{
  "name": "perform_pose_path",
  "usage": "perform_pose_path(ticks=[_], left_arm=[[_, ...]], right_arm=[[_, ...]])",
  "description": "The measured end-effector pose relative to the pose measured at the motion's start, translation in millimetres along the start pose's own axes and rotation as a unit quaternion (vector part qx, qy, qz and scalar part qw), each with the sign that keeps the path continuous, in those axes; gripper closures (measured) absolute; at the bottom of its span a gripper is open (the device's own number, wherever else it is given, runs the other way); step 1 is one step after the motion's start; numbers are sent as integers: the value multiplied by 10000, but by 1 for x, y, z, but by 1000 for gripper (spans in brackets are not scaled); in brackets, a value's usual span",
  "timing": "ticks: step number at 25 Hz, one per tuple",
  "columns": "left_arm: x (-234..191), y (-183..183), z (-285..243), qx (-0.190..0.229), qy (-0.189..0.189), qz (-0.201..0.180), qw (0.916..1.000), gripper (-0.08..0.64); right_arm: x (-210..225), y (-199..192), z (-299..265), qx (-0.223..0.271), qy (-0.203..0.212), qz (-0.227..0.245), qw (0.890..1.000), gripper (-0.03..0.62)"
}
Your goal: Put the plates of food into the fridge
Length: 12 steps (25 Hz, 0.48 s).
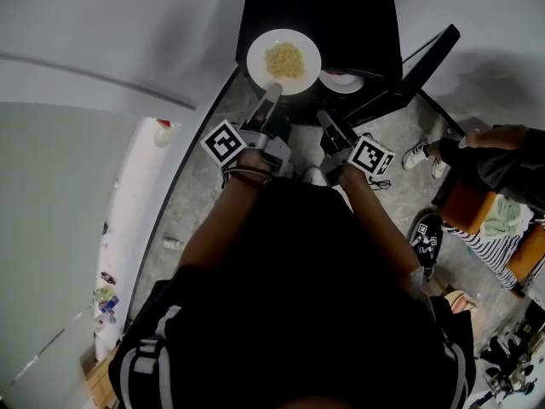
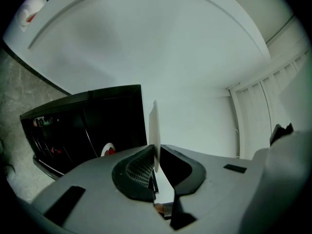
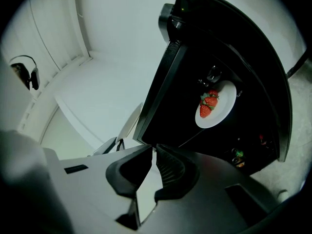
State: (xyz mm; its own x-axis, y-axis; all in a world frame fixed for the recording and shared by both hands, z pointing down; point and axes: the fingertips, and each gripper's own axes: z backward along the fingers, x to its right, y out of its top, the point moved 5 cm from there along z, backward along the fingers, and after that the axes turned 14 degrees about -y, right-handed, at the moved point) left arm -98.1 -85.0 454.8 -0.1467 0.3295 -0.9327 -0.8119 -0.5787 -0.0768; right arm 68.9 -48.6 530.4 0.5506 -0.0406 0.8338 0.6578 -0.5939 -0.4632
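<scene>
A white plate of yellow food point(image 1: 283, 60) hangs in front of the open black fridge point(image 1: 341, 7), with my left gripper point(image 1: 272, 92) shut on its near rim. In the left gripper view the plate point(image 2: 154, 126) stands edge-on between the jaws of the left gripper point(image 2: 156, 172). A second white plate with strawberries point(image 1: 342, 80) sits inside the fridge, also visible as the strawberry plate point(image 3: 214, 106) on a shelf. My right gripper point(image 1: 324, 121) hovers just right of the held plate; in its own view the right gripper point(image 3: 153, 152) has its jaws together with nothing between them.
The fridge door point(image 1: 426, 62) swings open to the right, with small bottles point(image 3: 238, 156) low inside. A white wall point(image 1: 128, 24) runs behind and left. A seated person point(image 1: 502, 156) and an orange seat point(image 1: 473, 204) are at the right, on the speckled floor point(image 1: 196, 203).
</scene>
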Motion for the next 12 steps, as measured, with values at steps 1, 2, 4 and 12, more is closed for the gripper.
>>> perform_pose_path(ticks=[1, 2, 4, 12], left_arm=[[0, 1, 2, 16, 7, 2, 10000, 512], [0, 1, 3, 25, 13, 9, 10000, 512], [2, -1, 7, 11, 17, 22, 10000, 512], [3, -6, 17, 15, 31, 73, 10000, 512]], right_arm=[[0, 0, 0, 7, 11, -40, 10000, 551], [-1, 0, -1, 12, 15, -51, 10000, 551], [-1, 0, -1, 6, 3, -23, 10000, 551], [3, -4, 0, -82, -25, 27, 10000, 551]])
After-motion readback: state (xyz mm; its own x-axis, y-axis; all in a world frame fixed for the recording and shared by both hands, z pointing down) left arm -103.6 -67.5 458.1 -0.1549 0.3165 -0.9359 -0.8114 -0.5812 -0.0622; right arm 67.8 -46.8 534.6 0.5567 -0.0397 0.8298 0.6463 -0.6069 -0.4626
